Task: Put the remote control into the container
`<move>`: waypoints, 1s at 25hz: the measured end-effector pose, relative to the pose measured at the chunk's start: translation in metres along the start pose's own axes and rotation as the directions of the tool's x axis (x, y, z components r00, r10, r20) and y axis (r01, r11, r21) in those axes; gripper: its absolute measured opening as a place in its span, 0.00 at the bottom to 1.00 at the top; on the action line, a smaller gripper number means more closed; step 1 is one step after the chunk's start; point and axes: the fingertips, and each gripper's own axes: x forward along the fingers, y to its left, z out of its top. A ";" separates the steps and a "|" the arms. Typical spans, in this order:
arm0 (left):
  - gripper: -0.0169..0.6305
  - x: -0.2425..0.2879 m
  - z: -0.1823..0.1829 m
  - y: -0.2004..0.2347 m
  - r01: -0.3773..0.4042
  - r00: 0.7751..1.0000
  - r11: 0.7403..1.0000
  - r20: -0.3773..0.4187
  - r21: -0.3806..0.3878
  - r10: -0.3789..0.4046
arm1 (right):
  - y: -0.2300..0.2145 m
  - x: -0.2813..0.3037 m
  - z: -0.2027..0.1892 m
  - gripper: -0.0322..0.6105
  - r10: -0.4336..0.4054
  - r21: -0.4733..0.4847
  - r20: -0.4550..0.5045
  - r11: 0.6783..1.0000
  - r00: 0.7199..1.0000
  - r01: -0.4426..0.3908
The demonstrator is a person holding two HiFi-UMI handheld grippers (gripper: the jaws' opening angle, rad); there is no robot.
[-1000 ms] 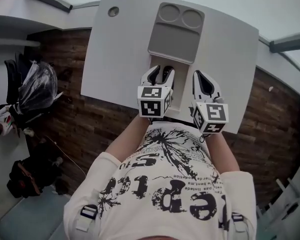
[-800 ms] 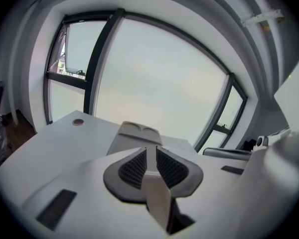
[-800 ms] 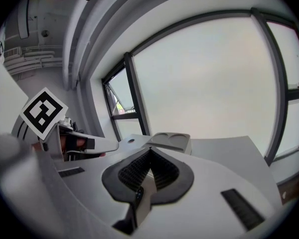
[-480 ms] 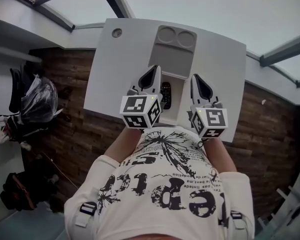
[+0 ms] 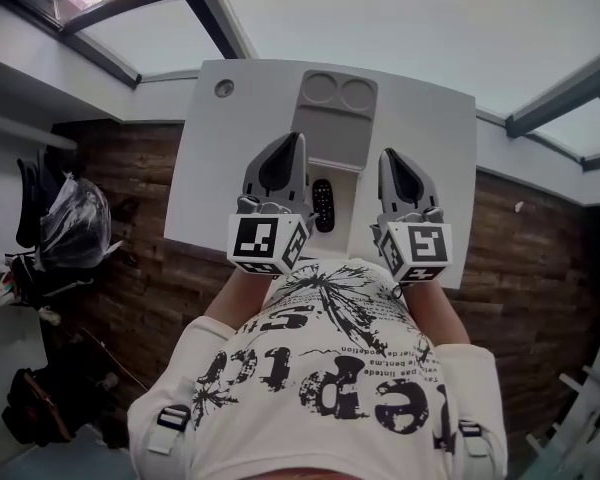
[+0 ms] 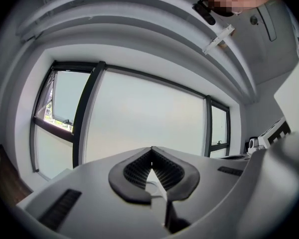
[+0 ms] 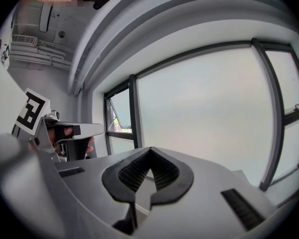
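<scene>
White table, one. Left gripper at the remote's 9 o'clock, jaws pressed together, nothing between them. One grey container: two round wells, one rectangular bay. One black remote control lying on white surface at the container's 6 o'clock, outside its grey compartments. Right gripper at the remote's 3 o'clock, jaws likewise together, empty. Two marker cubes.

One table, one container, one remote control, and two grippers: left gripper, right gripper.
</scene>
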 end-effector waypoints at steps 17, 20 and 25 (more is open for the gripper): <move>0.04 0.006 0.000 0.000 0.021 1.000 1.000 0.003 -0.006 -0.021 | -0.004 -0.002 -0.001 0.05 -0.009 0.010 0.007 1.000 1.000 0.009; 0.04 0.006 -0.003 -0.001 0.022 1.000 1.000 -0.010 -0.016 -0.022 | -0.004 -0.002 -0.001 0.05 -0.011 0.008 0.006 1.000 1.000 0.011; 0.04 0.007 -0.007 0.003 0.004 1.000 1.000 -0.027 -0.016 -0.005 | -0.005 -0.001 -0.002 0.05 -0.020 -0.003 -0.002 1.000 1.000 0.020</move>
